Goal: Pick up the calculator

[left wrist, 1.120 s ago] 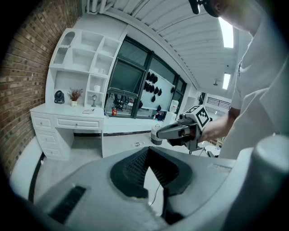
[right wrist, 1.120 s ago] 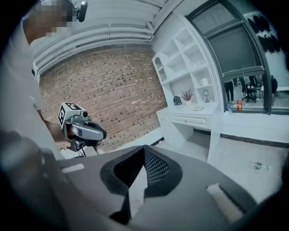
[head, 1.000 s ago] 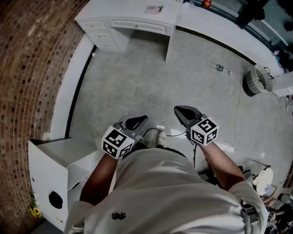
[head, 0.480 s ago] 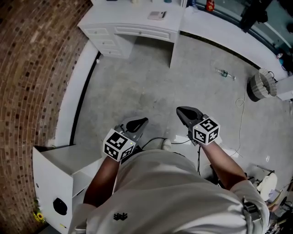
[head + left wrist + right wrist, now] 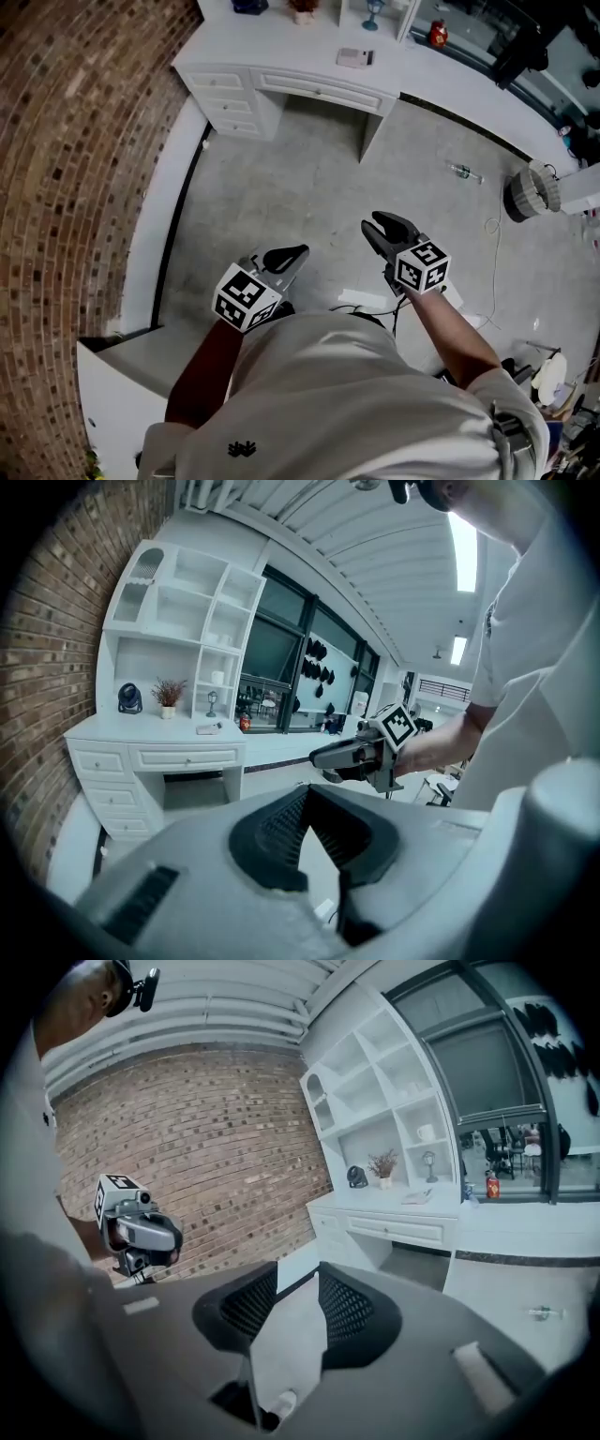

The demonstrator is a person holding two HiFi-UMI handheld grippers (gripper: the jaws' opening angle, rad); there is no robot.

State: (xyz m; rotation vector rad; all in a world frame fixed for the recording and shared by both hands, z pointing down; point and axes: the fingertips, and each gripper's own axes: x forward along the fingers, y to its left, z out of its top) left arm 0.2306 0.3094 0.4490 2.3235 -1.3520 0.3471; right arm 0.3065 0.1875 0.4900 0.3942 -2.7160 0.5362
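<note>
The left gripper [image 5: 294,253] hangs empty, its jaws pressed together. Well ahead, a small flat thing, probably the calculator [image 5: 354,57], lies untouched on the white desk [image 5: 281,45]. The right gripper [image 5: 375,225] is opening its jaws on nothing, so approach, grasp and lift are all left to do.

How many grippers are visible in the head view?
2. The left gripper is held over the floor left of centre; the right gripper, right of centre, has its jaws opening with nothing between them.
</note>
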